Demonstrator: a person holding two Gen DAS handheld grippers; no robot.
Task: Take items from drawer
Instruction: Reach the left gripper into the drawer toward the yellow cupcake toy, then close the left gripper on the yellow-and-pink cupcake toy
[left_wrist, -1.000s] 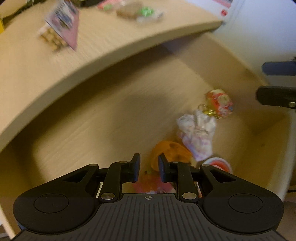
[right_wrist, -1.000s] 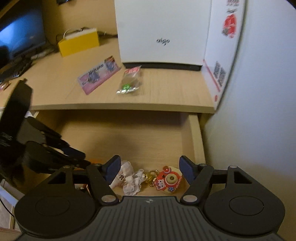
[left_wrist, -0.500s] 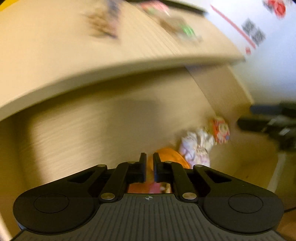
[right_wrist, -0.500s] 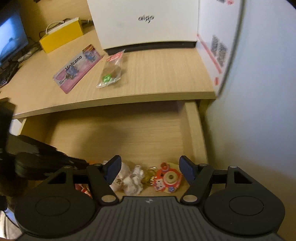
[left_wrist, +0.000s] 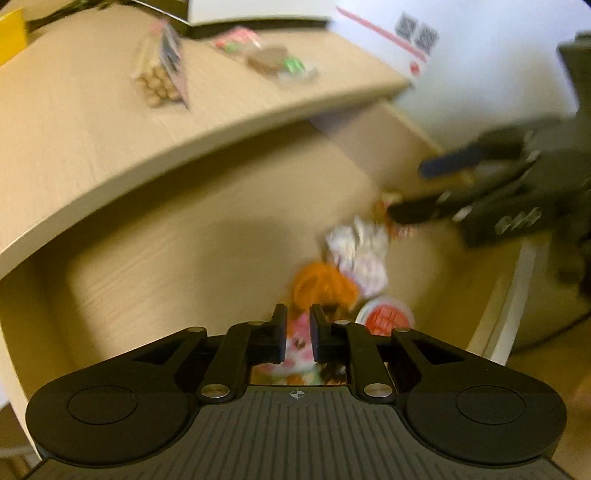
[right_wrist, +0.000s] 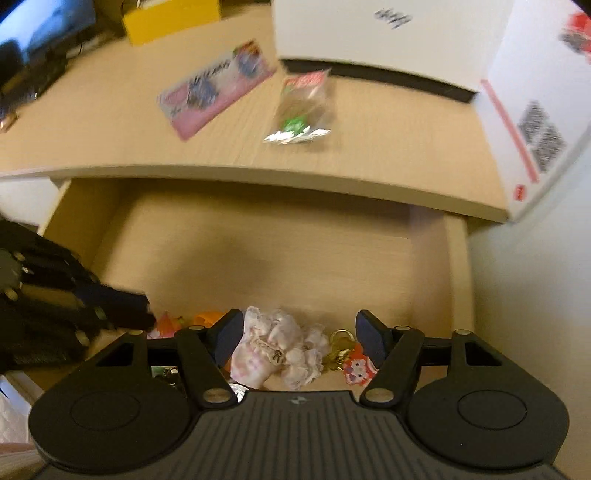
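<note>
The open wooden drawer (left_wrist: 166, 258) (right_wrist: 277, 258) holds a heap of small items at its front. My left gripper (left_wrist: 297, 332) is nearly closed, with a pink packet (left_wrist: 299, 343) pinched in the narrow gap. Just beyond lie an orange item (left_wrist: 321, 288) and a round red-and-white lid (left_wrist: 386, 314). My right gripper (right_wrist: 299, 328) stands wide open over a white frilly scrunchie (right_wrist: 277, 350) (left_wrist: 358, 251). A red cartoon keychain (right_wrist: 354, 365) lies by its right finger. In the left wrist view the right gripper (left_wrist: 424, 188) partly hides that keychain (left_wrist: 391, 218). The left gripper (right_wrist: 136, 310) shows at the left edge.
On the desk top (right_wrist: 369, 147) above the drawer lie a pink card packet (right_wrist: 218, 96) and a clear bag with green pieces (right_wrist: 301, 110). Behind them stand a white box (right_wrist: 388, 37), a yellow box (right_wrist: 170, 18) and a monitor (right_wrist: 37, 29). A white wall (right_wrist: 524, 314) borders the drawer's right side.
The left gripper's jaws narrowed from a wider gap and stayed over the pink packet. The right gripper came closer over the scrunchie and keychain, still open.
</note>
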